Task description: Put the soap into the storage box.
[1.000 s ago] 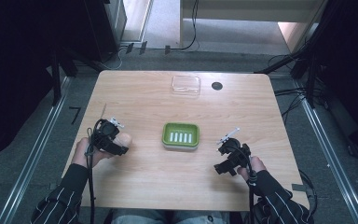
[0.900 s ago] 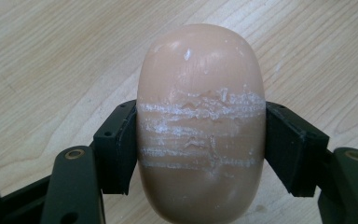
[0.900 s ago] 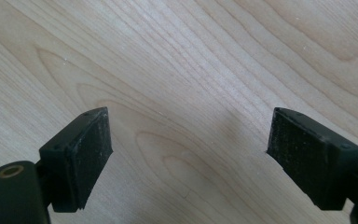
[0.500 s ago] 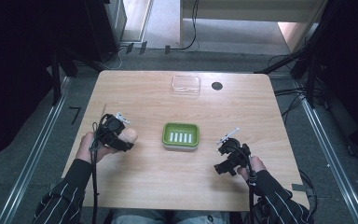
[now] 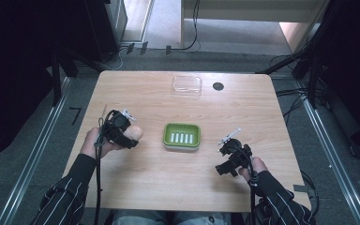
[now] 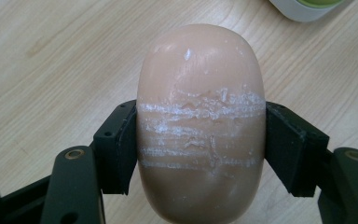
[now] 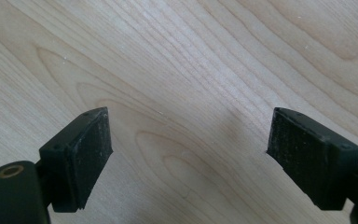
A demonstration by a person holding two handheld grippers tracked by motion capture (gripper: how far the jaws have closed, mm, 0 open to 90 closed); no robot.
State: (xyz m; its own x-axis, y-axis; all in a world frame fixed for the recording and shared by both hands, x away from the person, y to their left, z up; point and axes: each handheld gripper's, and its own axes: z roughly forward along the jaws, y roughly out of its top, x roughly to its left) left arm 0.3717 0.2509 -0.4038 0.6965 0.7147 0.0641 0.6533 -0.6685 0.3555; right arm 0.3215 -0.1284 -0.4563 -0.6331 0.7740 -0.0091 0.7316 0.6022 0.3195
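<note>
Wooden table [image 5: 145, 187] | left gripper [image 5: 127, 133] clamped across soap bar [image 6: 200, 121], held beside green soap dish [image 5: 182, 136], probably for placing | right gripper [image 5: 232, 157] jaws apart, empty, resting aside

I'm seeing the soap bar [image 6: 200, 126] running off the bottom edge of the left gripper view, and the green dish [image 6: 307, 7] getting cut off at the upper right corner there.
</note>
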